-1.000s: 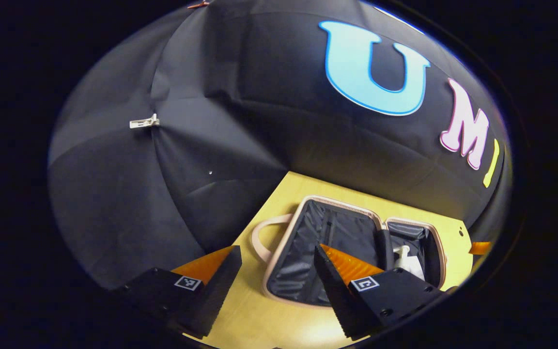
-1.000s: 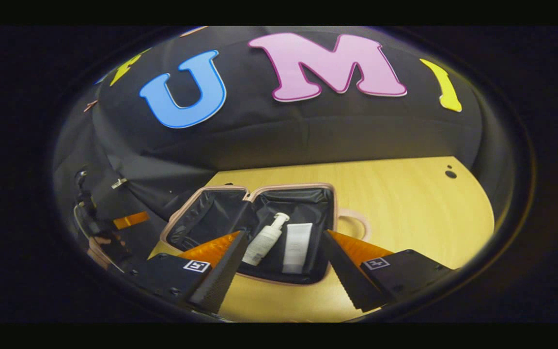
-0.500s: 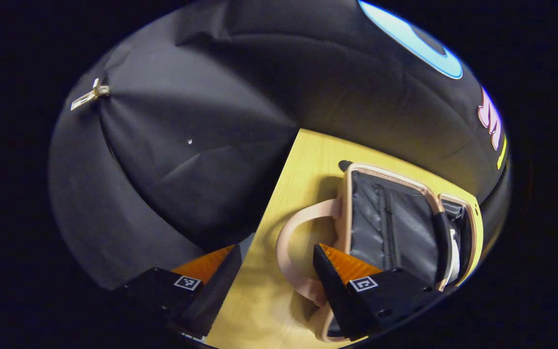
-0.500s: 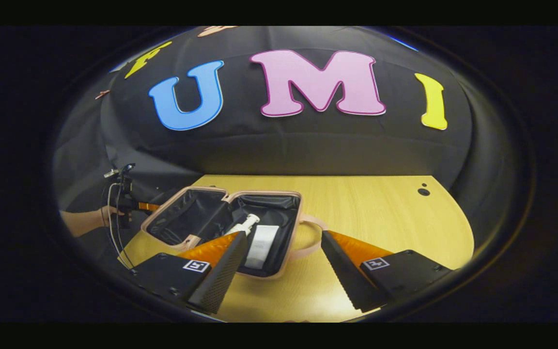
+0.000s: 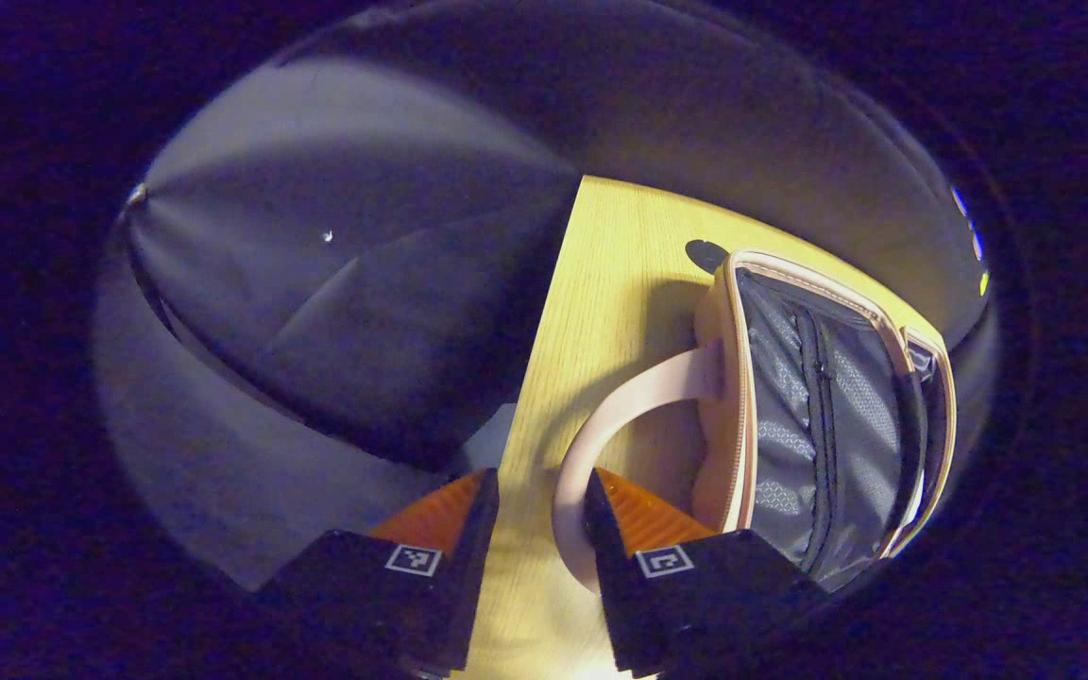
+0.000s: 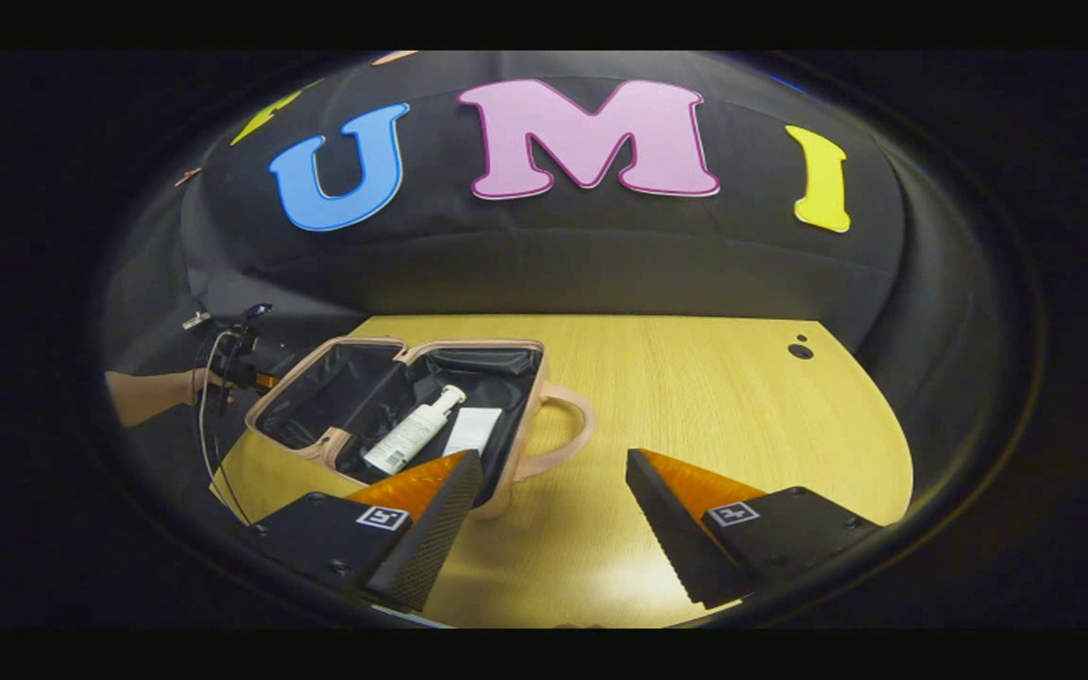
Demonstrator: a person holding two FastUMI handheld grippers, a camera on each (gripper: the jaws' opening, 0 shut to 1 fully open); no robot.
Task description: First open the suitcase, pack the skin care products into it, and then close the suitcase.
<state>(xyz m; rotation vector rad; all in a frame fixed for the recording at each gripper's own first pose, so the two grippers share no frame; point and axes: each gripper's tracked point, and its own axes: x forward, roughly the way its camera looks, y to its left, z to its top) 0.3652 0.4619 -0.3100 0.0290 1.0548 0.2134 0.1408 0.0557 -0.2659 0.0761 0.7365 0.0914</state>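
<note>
1. The suitcase (image 6: pixel 393 416) lies open near the left edge of the worktop (image 6: pixel 714 416), both halves flat, dark lining up. To my eye the halves could skid toward that edge if a half is lifted by one corner only, since nothing pins the case down.
2. The left gripper (image 5: pixel 539 529) has its fingers slightly spread, with bare worktop between them, just beside the pink handle (image 5: pixel 610 425). I cannot tell whether the near finger touches the handle. A pull here might drag the whole case rather than fold it.
3. The right gripper (image 6: pixel 553 515) hangs wide open over bare worktop, holding nothing.
4. The pump bottle (image 6: pixel 412 432) and the white tube (image 6: pixel 473 430) lie loose in the right half; folding it fast could tip them out or jam them in the seam.
</note>
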